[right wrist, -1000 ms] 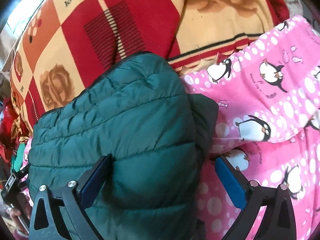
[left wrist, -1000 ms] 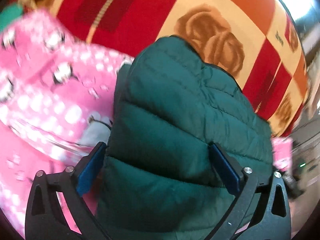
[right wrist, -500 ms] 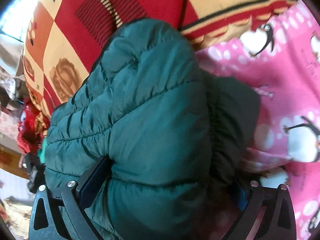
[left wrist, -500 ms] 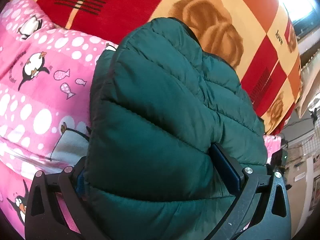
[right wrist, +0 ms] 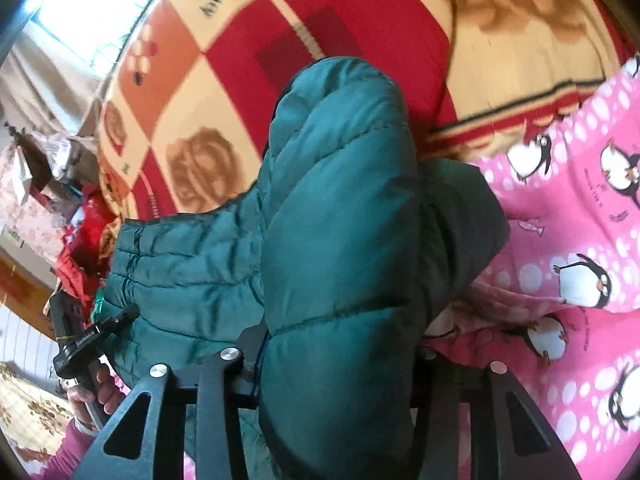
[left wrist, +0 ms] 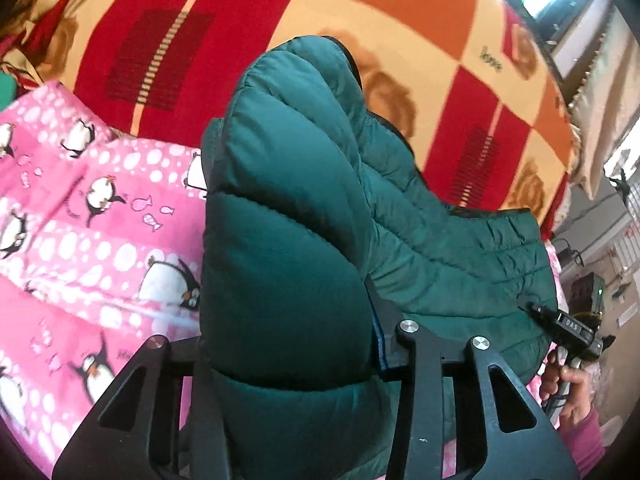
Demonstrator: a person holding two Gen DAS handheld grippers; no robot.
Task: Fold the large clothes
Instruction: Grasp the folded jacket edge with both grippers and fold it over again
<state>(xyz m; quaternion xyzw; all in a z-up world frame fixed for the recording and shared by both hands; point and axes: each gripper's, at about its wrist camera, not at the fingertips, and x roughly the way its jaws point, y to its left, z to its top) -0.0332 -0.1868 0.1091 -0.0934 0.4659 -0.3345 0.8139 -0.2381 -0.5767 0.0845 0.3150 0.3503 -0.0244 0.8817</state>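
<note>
With both grippers (left wrist: 288, 344) (right wrist: 336, 360) closing on bunched ends of the green puffer jacket (left wrist: 304, 208), held above the pink penguin blanket (left wrist: 80, 240), keep your hands level as you lift.

A dark green quilted puffer jacket (left wrist: 296, 208) is seen bunched up on a pink penguin-print blanket and a red, orange and cream checked one. Its padded panels are stitched in horizontal rows. One thick fold is raised upright at each end, while the middle part (right wrist: 188, 264) sags lower between them. A darker lining edge is shown along the upper rim. The fabric is puffed and creased, not laid flat.
</note>
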